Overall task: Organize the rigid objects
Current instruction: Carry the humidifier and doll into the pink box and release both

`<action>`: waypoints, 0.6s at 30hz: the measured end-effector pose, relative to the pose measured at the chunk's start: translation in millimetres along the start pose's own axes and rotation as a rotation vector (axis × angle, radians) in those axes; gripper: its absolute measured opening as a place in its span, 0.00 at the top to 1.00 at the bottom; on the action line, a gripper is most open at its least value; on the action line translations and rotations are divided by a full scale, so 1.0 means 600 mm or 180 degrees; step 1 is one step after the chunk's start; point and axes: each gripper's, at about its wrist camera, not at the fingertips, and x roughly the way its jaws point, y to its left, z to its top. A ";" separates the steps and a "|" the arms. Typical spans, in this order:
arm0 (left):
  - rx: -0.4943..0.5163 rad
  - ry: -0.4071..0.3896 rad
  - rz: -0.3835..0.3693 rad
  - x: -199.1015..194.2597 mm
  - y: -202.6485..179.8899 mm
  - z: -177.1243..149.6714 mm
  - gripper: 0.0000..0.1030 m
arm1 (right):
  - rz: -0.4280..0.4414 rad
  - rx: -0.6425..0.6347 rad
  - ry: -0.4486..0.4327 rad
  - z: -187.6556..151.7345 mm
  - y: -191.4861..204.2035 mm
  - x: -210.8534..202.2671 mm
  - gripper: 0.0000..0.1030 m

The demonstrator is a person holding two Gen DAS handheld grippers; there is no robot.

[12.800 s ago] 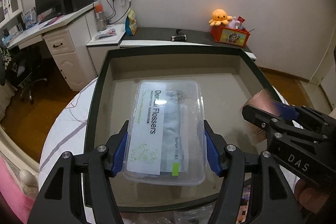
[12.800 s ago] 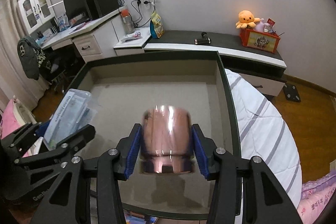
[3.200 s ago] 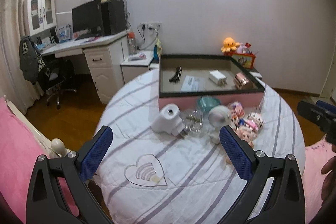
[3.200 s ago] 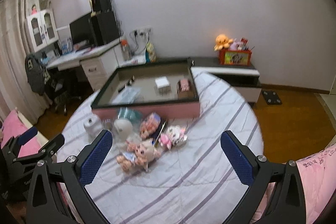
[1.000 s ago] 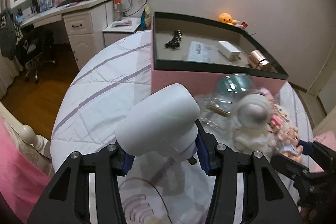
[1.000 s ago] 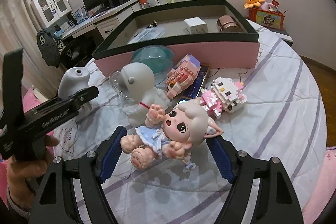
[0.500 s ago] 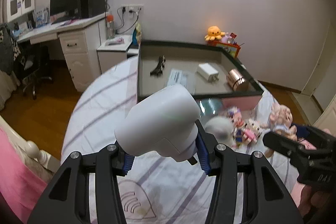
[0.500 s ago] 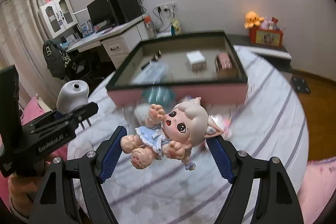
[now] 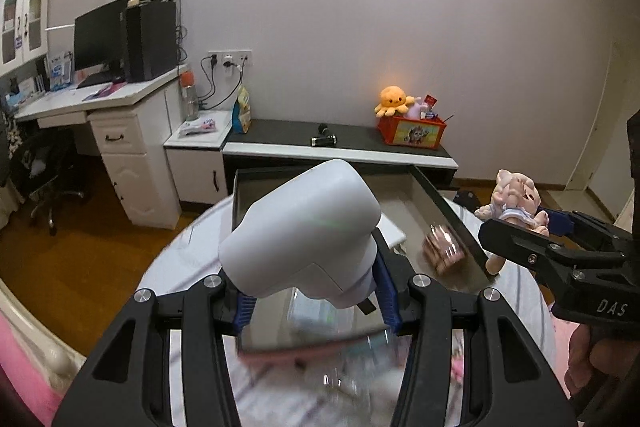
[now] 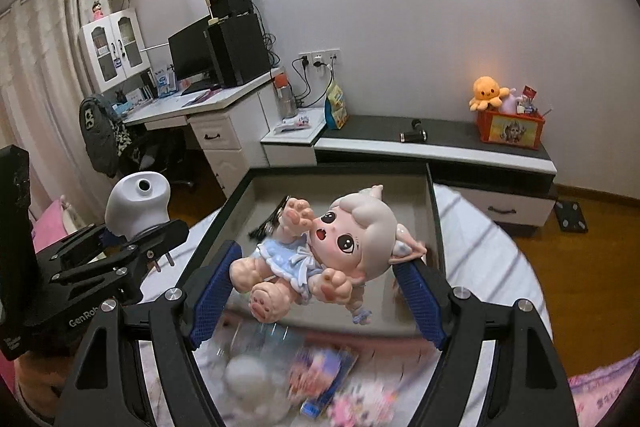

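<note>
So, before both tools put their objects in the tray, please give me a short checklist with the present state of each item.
1. Left tool shut on white device: ok.
2. Right tool shut on doll: ok.
3. Both objects lifted off the bed cover: ok.
4. Free floor in tray for two more things: cannot tell, the held objects hide much.
5. Copper cup already lying inside, near the right wall: ok.
</note>
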 end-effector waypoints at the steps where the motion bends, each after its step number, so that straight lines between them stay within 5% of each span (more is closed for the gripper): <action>1: -0.0003 0.0024 -0.0018 0.015 0.000 0.009 0.52 | -0.0018 -0.0011 0.0008 0.009 -0.004 0.011 0.23; 11: 0.0012 0.0508 0.0026 0.205 0.013 0.040 0.52 | -0.0132 0.0112 0.0395 0.053 -0.071 0.158 0.23; 18: 0.0021 0.0786 0.0044 0.274 0.012 0.029 0.52 | -0.0174 0.0192 0.0735 0.051 -0.102 0.243 0.23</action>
